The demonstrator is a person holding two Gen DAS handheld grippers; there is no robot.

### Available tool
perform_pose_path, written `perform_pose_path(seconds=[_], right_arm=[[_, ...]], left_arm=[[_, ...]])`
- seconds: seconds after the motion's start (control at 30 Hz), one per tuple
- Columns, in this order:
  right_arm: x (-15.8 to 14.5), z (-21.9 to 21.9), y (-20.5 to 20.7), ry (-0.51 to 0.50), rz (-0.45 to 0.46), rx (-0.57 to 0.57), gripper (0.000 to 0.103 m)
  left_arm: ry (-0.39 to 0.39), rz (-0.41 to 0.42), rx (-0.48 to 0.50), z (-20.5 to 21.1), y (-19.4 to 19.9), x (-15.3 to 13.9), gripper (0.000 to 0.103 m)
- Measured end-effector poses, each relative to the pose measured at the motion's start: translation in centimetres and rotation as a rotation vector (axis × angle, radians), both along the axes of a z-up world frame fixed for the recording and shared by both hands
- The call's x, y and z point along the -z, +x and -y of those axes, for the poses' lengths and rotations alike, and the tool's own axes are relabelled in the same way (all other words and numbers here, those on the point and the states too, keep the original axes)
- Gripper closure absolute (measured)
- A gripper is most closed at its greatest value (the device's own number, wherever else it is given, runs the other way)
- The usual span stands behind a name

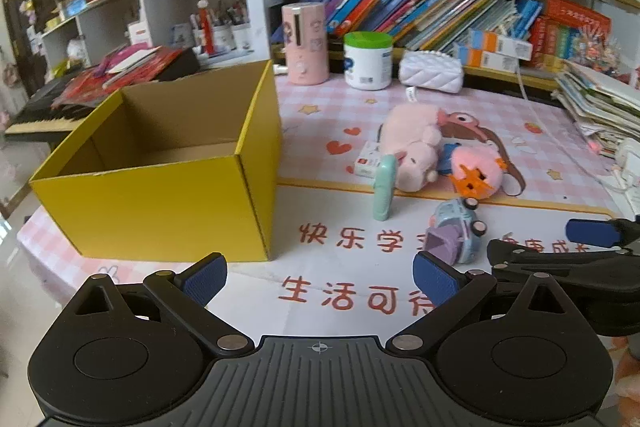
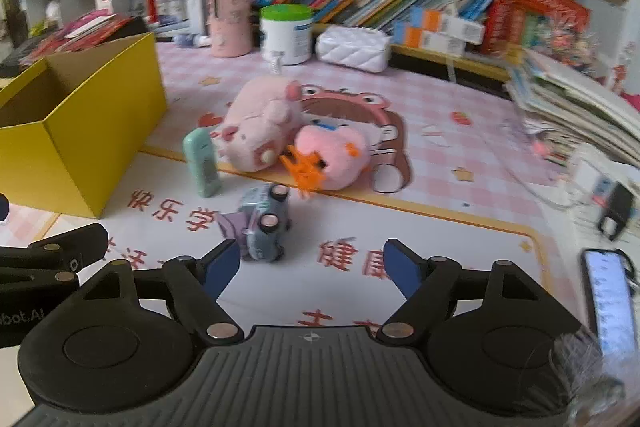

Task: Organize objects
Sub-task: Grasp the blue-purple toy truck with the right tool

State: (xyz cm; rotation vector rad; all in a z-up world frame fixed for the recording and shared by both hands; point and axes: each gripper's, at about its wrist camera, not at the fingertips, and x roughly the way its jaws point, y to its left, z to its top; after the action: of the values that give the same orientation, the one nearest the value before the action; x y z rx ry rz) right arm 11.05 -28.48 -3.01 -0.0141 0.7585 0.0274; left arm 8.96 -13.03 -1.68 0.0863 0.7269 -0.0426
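Note:
An open, empty yellow cardboard box (image 1: 160, 203) (image 2: 80, 131) stands on the left of the desk mat. To its right lie a pink plush pig (image 1: 412, 143) (image 2: 260, 123), a pink plush with an orange beak (image 1: 476, 167) (image 2: 332, 155), a mint green case (image 1: 384, 187) (image 2: 202, 163) standing upright, a blue toy car (image 1: 460, 223) (image 2: 264, 223), a purple piece (image 1: 440, 243) (image 2: 232, 225) and a small white box (image 1: 368, 159). My left gripper (image 1: 320, 281) is open and empty, low over the mat's front. My right gripper (image 2: 312, 267) is open and empty, just short of the toy car.
A pink cylinder (image 1: 304, 43), a green-lidded white jar (image 1: 368, 61) and a white quilted pouch (image 1: 432, 67) stand at the back before shelves of books. A paper stack (image 2: 580, 107) and a phone (image 2: 612, 303) lie at the right. A keyboard (image 1: 44, 115) sits behind the box.

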Motion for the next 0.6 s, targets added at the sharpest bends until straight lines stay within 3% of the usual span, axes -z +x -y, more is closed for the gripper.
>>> perform_pose_path(seconds=[0.47, 0.53, 0.6], right_arm=[[3.7, -2.2, 6.1, -0.019, -0.084, -0.152, 0.033], [4.0, -2.0, 6.5, -0.003, -0.090, -0.154, 0.037], [4.0, -1.8, 6.6, 0.011, -0.090, -0.166, 0.056]], left_arm=[[0.057, -0.016, -0.148, -1.9, 0.4, -0.4, 0.003], [0.059, -0.025, -0.157, -2.0, 0.6, -0.3, 0.003], [0.053, -0.035, -0.151, -1.9, 0.8, -0.2, 0.003]])
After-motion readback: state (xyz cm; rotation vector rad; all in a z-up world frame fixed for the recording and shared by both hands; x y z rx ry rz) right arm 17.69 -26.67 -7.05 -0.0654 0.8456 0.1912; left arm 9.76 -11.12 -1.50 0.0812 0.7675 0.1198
